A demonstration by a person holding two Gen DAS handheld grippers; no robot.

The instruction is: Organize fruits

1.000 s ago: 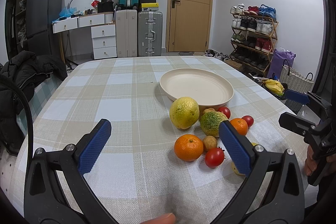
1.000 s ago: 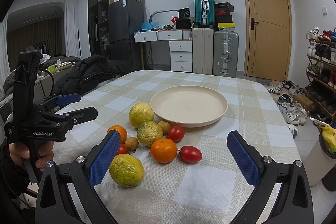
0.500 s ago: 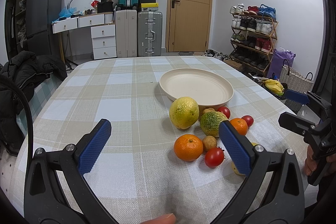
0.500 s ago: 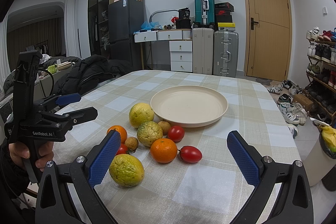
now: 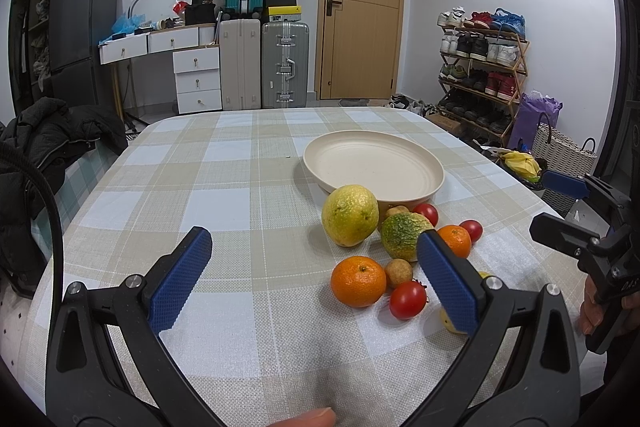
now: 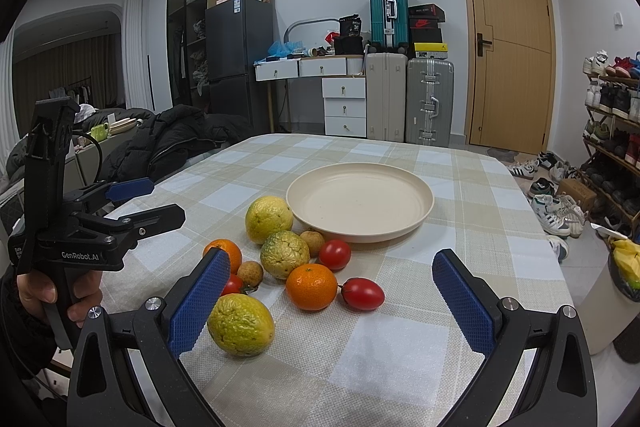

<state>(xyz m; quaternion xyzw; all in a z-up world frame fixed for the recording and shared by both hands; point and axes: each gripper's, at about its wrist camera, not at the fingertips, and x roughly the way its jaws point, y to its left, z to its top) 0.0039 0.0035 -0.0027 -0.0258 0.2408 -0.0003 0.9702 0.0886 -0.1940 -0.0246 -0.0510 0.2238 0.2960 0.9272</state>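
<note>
Both the left gripper (image 5: 314, 269) and the right gripper (image 6: 330, 293) hung wide apart and empty over the checked table (image 6: 400, 339), where the fruits (image 6: 298, 263) lay bunched just beside the bare cream plate (image 6: 360, 201), one possibly touching its rim.

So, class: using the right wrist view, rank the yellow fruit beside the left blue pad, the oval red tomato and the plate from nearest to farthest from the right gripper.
1. Yellow fruit, beside the right gripper's left pad.
2. Oval tomato, centre, just beyond.
3. Plate, behind all the fruit.
</note>
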